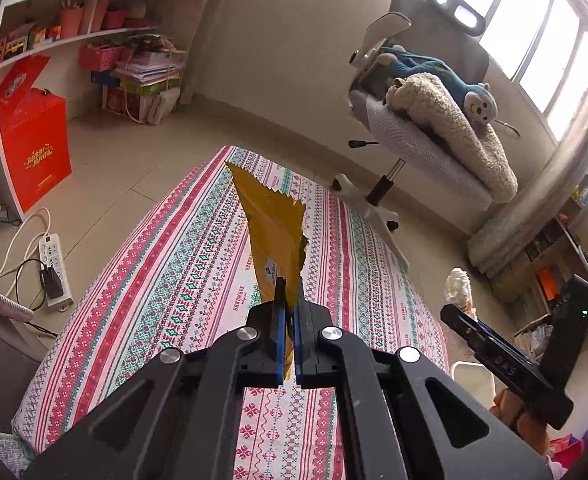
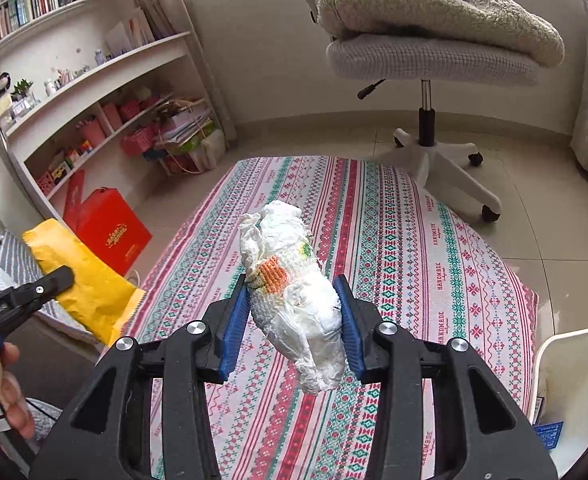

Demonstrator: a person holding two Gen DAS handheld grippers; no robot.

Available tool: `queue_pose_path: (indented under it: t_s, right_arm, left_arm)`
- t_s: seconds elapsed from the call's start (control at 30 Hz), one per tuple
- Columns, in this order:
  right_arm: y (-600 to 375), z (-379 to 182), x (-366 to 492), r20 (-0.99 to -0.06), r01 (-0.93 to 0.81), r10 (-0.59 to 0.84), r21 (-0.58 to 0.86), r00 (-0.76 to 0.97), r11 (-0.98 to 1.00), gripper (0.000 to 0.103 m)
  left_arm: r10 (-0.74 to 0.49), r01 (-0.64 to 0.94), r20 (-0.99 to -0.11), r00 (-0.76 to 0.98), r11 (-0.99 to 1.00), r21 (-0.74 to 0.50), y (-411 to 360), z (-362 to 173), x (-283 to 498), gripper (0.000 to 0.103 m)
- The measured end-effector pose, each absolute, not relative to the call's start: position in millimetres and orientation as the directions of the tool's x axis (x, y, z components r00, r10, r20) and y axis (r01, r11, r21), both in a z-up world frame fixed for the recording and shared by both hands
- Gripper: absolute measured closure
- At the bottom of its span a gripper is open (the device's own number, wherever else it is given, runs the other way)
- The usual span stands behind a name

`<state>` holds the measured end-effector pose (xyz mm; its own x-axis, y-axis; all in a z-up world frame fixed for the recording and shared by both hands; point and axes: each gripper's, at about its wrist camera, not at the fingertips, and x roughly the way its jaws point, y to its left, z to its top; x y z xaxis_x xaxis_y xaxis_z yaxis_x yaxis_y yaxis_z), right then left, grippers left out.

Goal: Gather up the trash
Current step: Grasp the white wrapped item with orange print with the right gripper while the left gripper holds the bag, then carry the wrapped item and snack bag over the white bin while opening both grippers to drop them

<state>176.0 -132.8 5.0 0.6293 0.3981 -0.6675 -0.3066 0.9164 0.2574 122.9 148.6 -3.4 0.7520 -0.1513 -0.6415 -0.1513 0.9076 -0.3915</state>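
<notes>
Two sets of tongs, each holding one piece of trash above a counter (image 2: 413, 240) covered with a red, green and white patterned cloth. Item 1, left: red gift box (image 1: 34, 136) on the floor beside white shelving (image 1: 94, 36); white power strip (image 1: 56, 270) on the floor nearby. Item 2: left tongs (image 1: 290, 292), blue pads pressed nearly together, clamped on the lower end of a yellow snack wrapper (image 1: 272, 216), which stands up above the cloth. Item 3: right tongs (image 2: 294, 300), blue pads partly spread, clamped on either side of a crumpled white wad of paper (image 2: 294, 280) with orange and green print, held clear of the cloth. Item 4, right: grey swivel chair (image 2: 429, 60) carrying a cream fleece blanket (image 2: 433, 12) and blue plush monkey (image 1: 469, 100). Item 5, far right: white bin (image 2: 573, 380) at the counter's edge.
</notes>
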Motion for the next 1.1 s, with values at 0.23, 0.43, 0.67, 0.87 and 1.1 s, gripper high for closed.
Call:
queue_pose_path:
  t_s: [0.23,0.43,0.67,0.87,1.1]
  right_arm:
    - [-170,15,151,-0.596,-0.283,0.420,0.314,0.684,0.906,0.064]
    - [-195,5,149,-0.572,-0.243,0.409,0.346,0.711,0.906,0.064]
    - [-207,0,150,-0.579,-0.208,0.379,0.341,0.722,0.917,0.064]
    - [-214,0,144,-0.579,-0.198,0.341,0.297,0.740,0.934,0.063]
    - [-234,9,135,-0.559,-0.159,0.290,0.272,0.777,0.949,0.063]
  left_arm:
    - [-0.151,-0.129,-0.648,0.747,0.923,-0.363,126,-11,126,0.100]
    - [-0.155,-0.106,-0.631,0.760,0.929,-0.355,111,-12,129,0.100]
    - [-0.195,-0.051,-0.626,0.755,0.934,-0.353,80,-10,138,0.100]
    - [-0.238,-0.001,-0.625,0.743,0.934,-0.357,54,-11,145,0.100]
    - [-0.255,0.029,-0.635,0.729,0.939,-0.344,34,-17,150,0.100]
